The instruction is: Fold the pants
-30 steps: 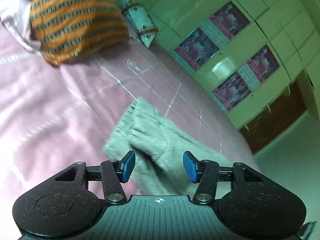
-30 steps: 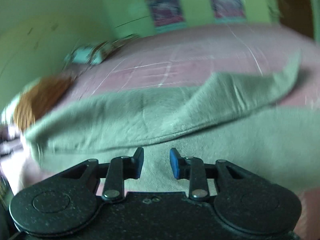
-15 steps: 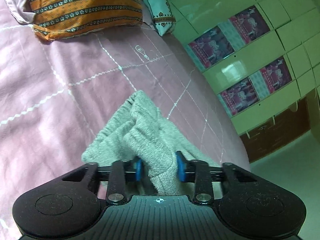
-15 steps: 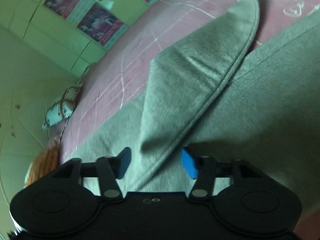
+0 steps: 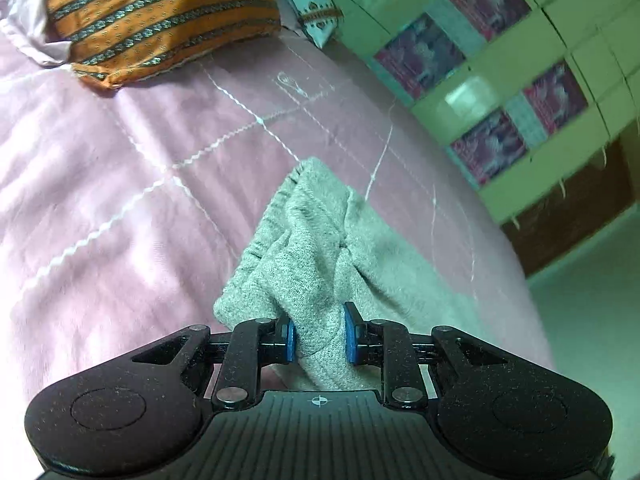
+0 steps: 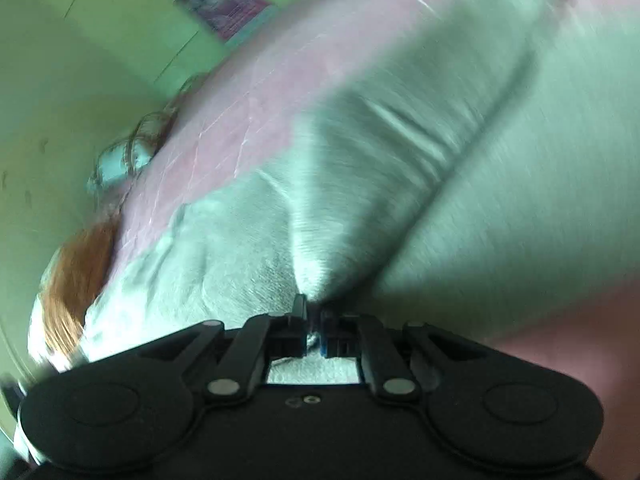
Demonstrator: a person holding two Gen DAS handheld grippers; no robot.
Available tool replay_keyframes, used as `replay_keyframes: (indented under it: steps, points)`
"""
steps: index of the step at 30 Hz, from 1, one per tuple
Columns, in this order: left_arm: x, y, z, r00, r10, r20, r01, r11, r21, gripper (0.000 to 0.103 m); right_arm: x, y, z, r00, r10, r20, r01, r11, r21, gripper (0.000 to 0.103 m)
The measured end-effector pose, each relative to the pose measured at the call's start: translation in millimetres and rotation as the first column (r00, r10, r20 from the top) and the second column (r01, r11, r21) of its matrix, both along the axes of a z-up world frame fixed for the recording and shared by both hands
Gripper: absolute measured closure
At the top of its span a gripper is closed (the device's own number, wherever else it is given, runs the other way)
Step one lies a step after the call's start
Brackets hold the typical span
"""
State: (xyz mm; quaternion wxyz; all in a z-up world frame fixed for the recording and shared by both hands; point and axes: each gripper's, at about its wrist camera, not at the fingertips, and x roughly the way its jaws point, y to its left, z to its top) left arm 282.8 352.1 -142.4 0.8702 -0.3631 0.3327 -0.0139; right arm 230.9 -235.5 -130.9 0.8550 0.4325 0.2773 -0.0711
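We grip pants (image 5: 320,264) on the bed (image 5: 120,200) with both grippers.
Left gripper (image 5: 319,334) pinches a bunched fold, below the pillow (image 5: 160,12); right gripper (image 6: 314,326) is nearly closed, nipping a thin fold; right view blurred.

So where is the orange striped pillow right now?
In the left wrist view, the orange striped pillow lies top left on the pink bedspread, beside a small white cushion, beyond the pants.

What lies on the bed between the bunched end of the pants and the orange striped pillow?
In the left wrist view, only bare pink quilt with white stitching lies between the pants and the orange striped pillow.
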Motion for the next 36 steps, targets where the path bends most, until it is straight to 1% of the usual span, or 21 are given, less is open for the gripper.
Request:
replay_keyframes:
  steps: [3,6,7,9,10,11,12,13,15,18,20,22,24,26,27,28,29,31,33,34,36]
  points:
    - [2.8,-2.7,10.7,1.0,-0.008,0.029,0.007,0.999,0.038,0.079,1.5,7.6,8.5,1.0,0.013,-0.016,-0.014,0.997,-0.073,0.103]
    - [2.6,-3.8,38.8,0.989,-0.025,0.148,0.02,0.999,0.039,0.079,-2.1,11.2,33.6,0.997,0.022,0.072,-0.015,0.995,-0.096,0.103]
    - [4.7,-6.5,44.7,0.99,-0.033,0.139,0.023,0.997,0.074,0.079,-5.8,13.7,36.9,0.996,0.019,0.089,-0.009,0.994,-0.109,0.103]
    - [13.8,-12.9,36.8,0.998,-0.059,0.022,0.054,0.985,0.162,0.079,-6.3,18.0,36.1,0.998,0.015,0.063,-0.005,0.989,-0.145,0.103]
    - [16.2,-16.1,24.7,0.996,-0.077,-0.05,0.086,0.976,0.202,0.079,-0.1,18.9,34.9,1.0,0.013,0.023,-0.009,0.988,-0.155,0.103]
    - [13.2,-18.9,16.5,0.994,-0.089,-0.061,0.1,0.97,0.221,0.079,4.7,17.7,18.6,0.998,0.014,-0.056,-0.022,0.988,-0.15,0.103]
    - [10.0,-18.8,16.3,0.996,-0.08,-0.043,0.087,0.972,0.218,0.079,11.1,18.8,12.4,0.998,0.011,-0.066,-0.019,0.991,-0.131,0.103]
    - [7.6,-18.1,18.5,0.997,-0.064,-0.036,0.07,0.977,0.202,0.079,7.7,16.2,9.6,0.999,0.001,-0.043,-0.006,0.994,-0.108,0.103]
    - [5.1,-19.7,23.4,0.998,-0.049,-0.029,0.054,0.979,0.196,0.079,2.6,14.7,12.7,1.0,0.002,-0.031,-0.005,0.995,-0.098,0.103]
    - [-7.7,-26.0,30.2,1.0,0.008,-0.017,-0.004,0.975,0.222,0.068,-7.1,7.7,20.0,1.0,0.019,-0.011,-0.02,0.996,-0.083,0.093]
    - [-21.1,-34.0,43.6,0.998,0.069,0.0,-0.067,0.962,0.264,0.065,-22.5,-0.2,32.5,0.999,-0.01,0.047,0.014,0.996,-0.086,0.092]
    - [-34.2,-54.1,57.2,0.997,0.069,0.045,-0.079,0.957,0.28,0.063,-46.5,-9.7,37.8,0.993,-0.056,0.102,0.065,0.994,-0.089,0.092]
    - [-42.7,-77.8,62.7,0.997,0.043,0.065,-0.061,0.954,0.295,0.06,-57.4,-26.6,44.8,0.986,-0.109,0.124,0.121,0.988,-0.096,0.092]
    - [-46.4,-108.9,64.8,0.998,0.039,0.058,-0.057,0.932,0.358,0.058,-67.8,-48.1,44.3,0.977,-0.173,0.125,0.184,0.979,-0.086,0.092]
    - [-48.7,-124.1,64.7,0.997,0.052,0.063,-0.072,0.918,0.389,0.054,-72.8,-57.6,43.9,0.973,-0.196,0.123,0.207,0.975,-0.077,0.092]
    - [-47.9,-138.8,63.1,0.997,0.039,0.07,-0.064,0.915,0.398,0.05,-75.3,-67.8,43.4,0.968,-0.22,0.122,0.229,0.971,-0.068,0.092]
    - [-44.9,-152.7,60.1,0.998,0.005,0.062,-0.029,0.918,0.396,0.042,-75.9,-75.3,42.3,0.963,-0.24,0.124,0.249,0.966,-0.067,0.092]
    - [-34.1,-180.0,50.1,0.999,-0.051,0.006,0.044,0.907,0.42,0.041,-67.9,-88.8,40.5,0.957,-0.265,0.118,0.275,0.959,-0.075,0.092]
    - [-26.1,-202.7,39.8,0.995,-0.085,-0.055,0.101,0.873,0.477,0.041,-50.7,-100.7,35.5,0.952,-0.285,0.114,0.291,0.955,-0.049,0.092]
    - [-22.4,-213.8,32.8,0.99,-0.094,-0.102,0.134,0.847,0.514,0.041,-43.9,-108.1,32.6,0.949,-0.295,0.112,0.301,0.953,-0.036,0.091]
    - [-22.8,-227.9,24.9,0.988,-0.1,-0.122,0.152,0.808,0.57,0.039,-34.2,-123.7,27.3,0.943,-0.313,0.111,0.316,0.949,-0.008,0.088]
